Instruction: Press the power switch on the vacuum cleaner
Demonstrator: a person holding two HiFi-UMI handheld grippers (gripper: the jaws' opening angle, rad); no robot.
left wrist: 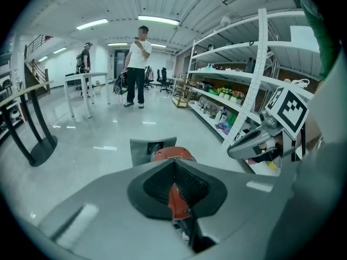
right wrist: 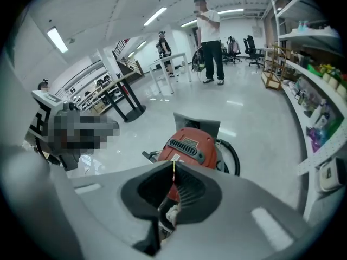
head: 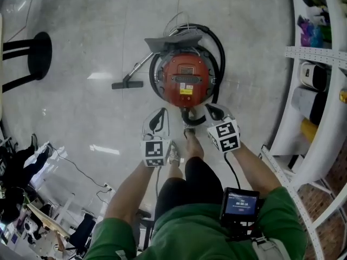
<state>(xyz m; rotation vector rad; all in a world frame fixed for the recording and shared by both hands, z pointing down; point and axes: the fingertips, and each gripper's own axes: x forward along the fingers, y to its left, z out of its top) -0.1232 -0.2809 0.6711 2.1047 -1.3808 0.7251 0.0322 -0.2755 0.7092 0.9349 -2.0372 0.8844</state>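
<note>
A round red vacuum cleaner [head: 185,79] stands on the pale floor with a black hose [head: 219,53] looped around it. Its floor nozzle [head: 127,84] lies to its left. I cannot make out the power switch. My left gripper [head: 160,112] hovers just short of the vacuum's near side, jaws shut on nothing. My right gripper [head: 212,109] is beside it on the right, also shut and empty. In the left gripper view the red body [left wrist: 172,154] shows just past the shut left gripper [left wrist: 174,161]. In the right gripper view the vacuum [right wrist: 190,145] sits ahead of the shut right gripper [right wrist: 173,164].
White shelving [head: 320,91] full of goods runs along the right. A black stand base [head: 39,54] sits at the far left. My shoes [head: 188,134] are right behind the vacuum. Two people [left wrist: 136,64] stand far off near a white table [left wrist: 81,85].
</note>
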